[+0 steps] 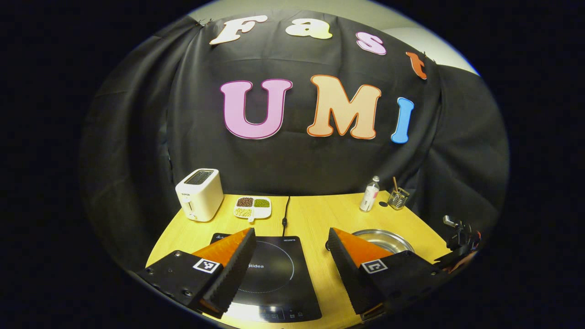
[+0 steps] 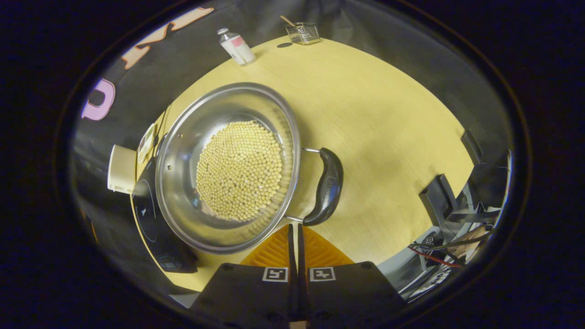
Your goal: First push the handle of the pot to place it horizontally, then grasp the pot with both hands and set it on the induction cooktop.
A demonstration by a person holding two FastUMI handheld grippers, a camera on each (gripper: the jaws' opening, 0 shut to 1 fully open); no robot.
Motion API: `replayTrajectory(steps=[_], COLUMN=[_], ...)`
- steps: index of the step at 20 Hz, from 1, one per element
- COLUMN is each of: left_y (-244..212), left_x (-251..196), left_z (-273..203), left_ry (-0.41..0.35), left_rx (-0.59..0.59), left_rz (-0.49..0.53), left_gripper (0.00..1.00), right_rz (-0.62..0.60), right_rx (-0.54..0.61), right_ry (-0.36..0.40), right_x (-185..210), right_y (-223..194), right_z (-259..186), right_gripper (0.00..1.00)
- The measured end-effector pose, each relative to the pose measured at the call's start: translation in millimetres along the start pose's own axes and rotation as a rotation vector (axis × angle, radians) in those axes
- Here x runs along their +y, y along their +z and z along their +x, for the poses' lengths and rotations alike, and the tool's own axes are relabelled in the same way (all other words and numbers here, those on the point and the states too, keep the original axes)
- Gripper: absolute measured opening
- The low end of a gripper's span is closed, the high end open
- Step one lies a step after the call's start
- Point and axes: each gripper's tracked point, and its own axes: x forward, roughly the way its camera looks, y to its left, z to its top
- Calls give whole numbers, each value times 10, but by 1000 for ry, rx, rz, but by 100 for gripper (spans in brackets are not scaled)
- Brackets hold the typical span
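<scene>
- Pushing the handle (image 2: 325, 186) comes first: the pot (image 2: 228, 167), a steel pan with a bed of pale round beans (image 2: 240, 170) in it, sits on the tabletop (image 2: 374, 119) just beside the induction cooktop (image 2: 153, 224), its rim overlapping the cooktop's edge in the right gripper view.
- Seen from the right gripper view, the dark handle hangs on the pot's side on two wire arms, with its lower end just ahead of the right claw (image 2: 295, 237).
- That right claw is clenched, fingers together with nothing between them, which suits a push: I would lead with the closed tip against the handle's end and nudge slowly, so the pot does not slide or spill beans.
- Keep the push low and level; a steep angle could tip the rim.
- The left claw (image 1: 290, 260) is released, fingers spread wide over the cooktop (image 1: 274, 269), with the pot's rim (image 1: 384, 237) peeping past its right finger.
- Once the handle lies flat, that left claw looks well placed to take the pot's near side, while the right claw opens for the handle side.
- A toaster (image 1: 199, 194), a bean dish (image 1: 252, 207), a bottle (image 1: 369, 193) and a wire holder (image 1: 397, 198) stand well apart at the back.
</scene>
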Motion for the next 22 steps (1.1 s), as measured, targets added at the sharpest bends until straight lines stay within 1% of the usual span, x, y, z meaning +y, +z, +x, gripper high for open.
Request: replayTrajectory(steps=[1,2,3,4,7,8,9,10,11,12,14,15,16,22], left_y=[-6,-43,-60,-91,-153,-188,-196,-206,-218,-236,-257,-273,-291,-428], left_x=[-15,-25,-39,-44,-8,3,7,13,14,8,-14,-36,-47,-83], left_z=[16,28,44,59,55,60,57,54,42,34,7,0,-20,-122], left_ry=[6,13,22,37,93,113,131,149,167,183,208,218,228,296], left_rx=[4,12,21,30,51,58,60,61,64,65,70,73,77,96], left_rz=[-3,-9,-18,-26,-29,-29,-31,-35,-39,-41,-44,-46,-47,-64], left_gripper=[97,96,96,97,97,97,97,97,97,97,97,93,97,97], right_rz=[3,0,-5,-8,-23,-30,-39,-49,-56,-61,-64,-69,-75,-108], right_rx=[11,16,17,22,35,36,38,40,43,45,49,50,53,65], right_ry=[4,4,3,3,8,10,11,15,20,26,38,45,51,76], right_x=[-6,-27,-57,-76,-109,-119,-129,-137,-147,-159,-165,-172,-166,-179], right_y=[22,47,81,120,276,325,372,424,479,536,631,678,733,955], right_z=[11,10,13,25,73,79,78,86,99,103,124,140,148,185], right_gripper=[0,3,0,2,2,0,2,0,0,2,2,2,2,3])
